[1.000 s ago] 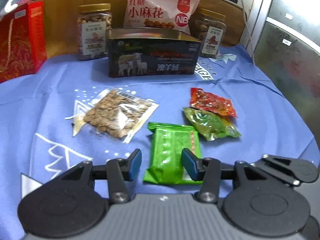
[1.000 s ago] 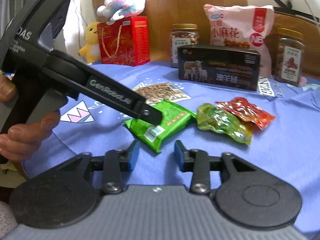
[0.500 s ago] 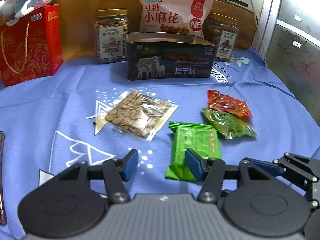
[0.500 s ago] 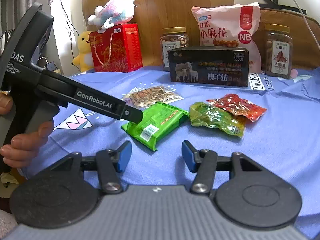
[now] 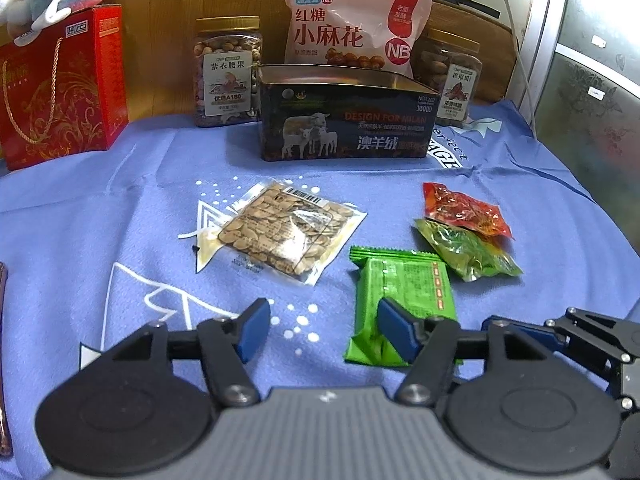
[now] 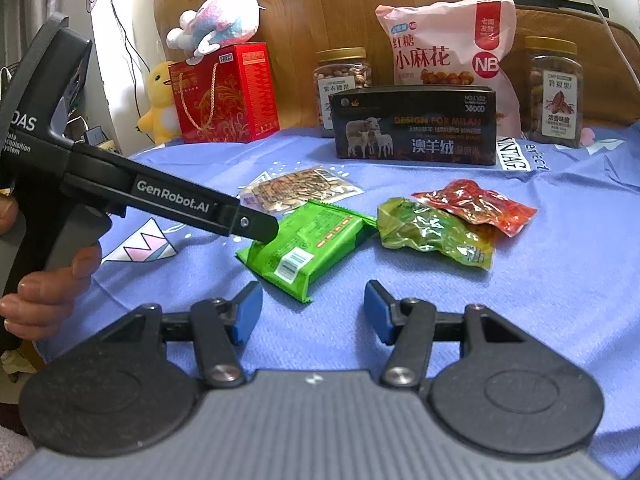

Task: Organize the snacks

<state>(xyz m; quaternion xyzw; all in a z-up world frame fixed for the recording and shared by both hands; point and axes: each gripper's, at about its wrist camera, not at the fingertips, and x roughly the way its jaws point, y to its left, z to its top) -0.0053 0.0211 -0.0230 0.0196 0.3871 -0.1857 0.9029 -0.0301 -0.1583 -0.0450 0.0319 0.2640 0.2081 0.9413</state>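
Four snack packets lie on the blue cloth (image 5: pixel 120 208): a green packet (image 5: pixel 404 292) (image 6: pixel 312 240), a clear seed packet (image 5: pixel 280 232) (image 6: pixel 300 192), a red packet (image 5: pixel 460 208) (image 6: pixel 480 204) and a yellow-green packet (image 5: pixel 468 252) (image 6: pixel 432 232). Behind them stands an open dark tin box (image 5: pixel 344 128) (image 6: pixel 416 128). My left gripper (image 5: pixel 326 330) hovers low with its jaws opening; its right finger covers the green packet's near end and the pads press on nothing. My right gripper (image 6: pixel 314 312) is open just short of the green packet's near corner.
Along the back stand two nut jars (image 5: pixel 228 68) (image 5: pixel 452 76), a pink snack bag (image 5: pixel 352 28), and a red gift box (image 5: pixel 60 88) with a plush toy on top. A yellow duck toy (image 6: pixel 160 100) sits at far left. A hand (image 6: pixel 44 292) holds the left gripper's handle.
Both pairs of jaws have widened. The left gripper has shifted left, so the green packet, once between its fingers, now lies behind its right finger.
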